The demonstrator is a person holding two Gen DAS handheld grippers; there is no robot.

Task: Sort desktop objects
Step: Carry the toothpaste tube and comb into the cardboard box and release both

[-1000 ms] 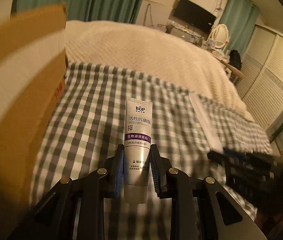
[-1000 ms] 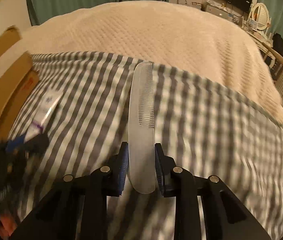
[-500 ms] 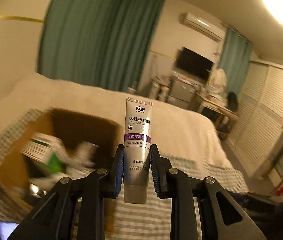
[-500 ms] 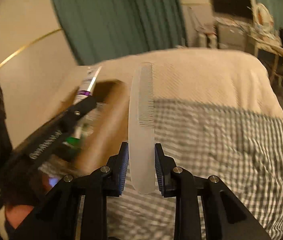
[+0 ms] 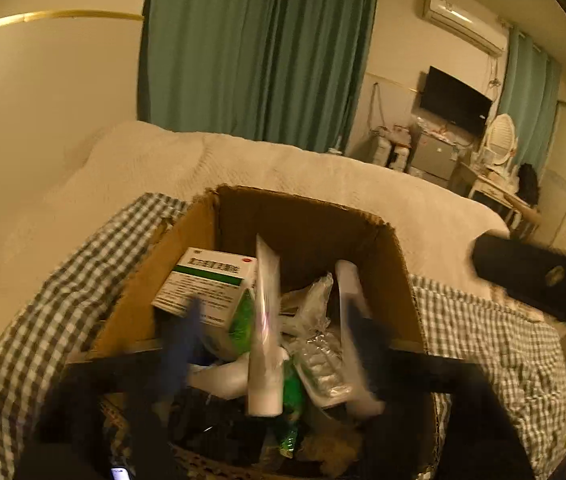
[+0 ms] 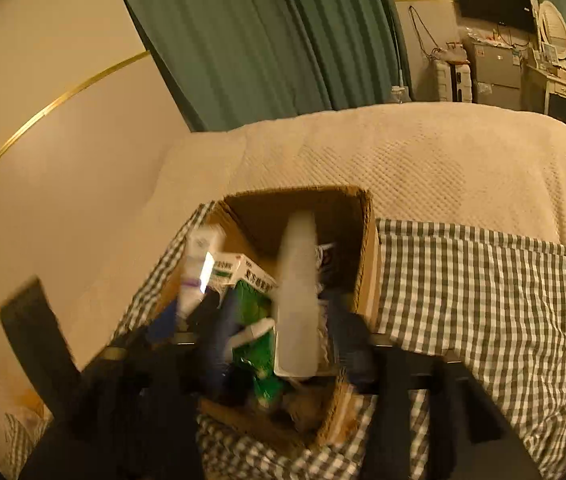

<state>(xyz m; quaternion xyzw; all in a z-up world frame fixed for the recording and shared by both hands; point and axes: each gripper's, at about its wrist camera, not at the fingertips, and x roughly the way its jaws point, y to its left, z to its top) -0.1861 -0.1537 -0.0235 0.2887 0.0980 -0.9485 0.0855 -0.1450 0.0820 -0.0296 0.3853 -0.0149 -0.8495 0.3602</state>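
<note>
Checked cloth (image 6: 483, 300) carries your cardboard box (image 5: 311, 216); over it your left gripper (image 5: 271, 336) gapes around the loose toothpaste tube (image 5: 265, 332), your right gripper (image 6: 283, 328) around the comb (image 6: 297, 292).

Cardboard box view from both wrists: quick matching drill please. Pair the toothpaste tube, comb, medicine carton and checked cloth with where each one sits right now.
Things:
1. toothpaste tube
2. comb
3. medicine carton
4. checked cloth

Places:
A. spread under the cardboard box
B. between the fingers of the open right tool, over the box
C. lying inside the box, white with a green stripe
D. between the fingers of the open left tool, over the box

Pairs: 1-D, 2-B, 3-C, 4-A
</note>
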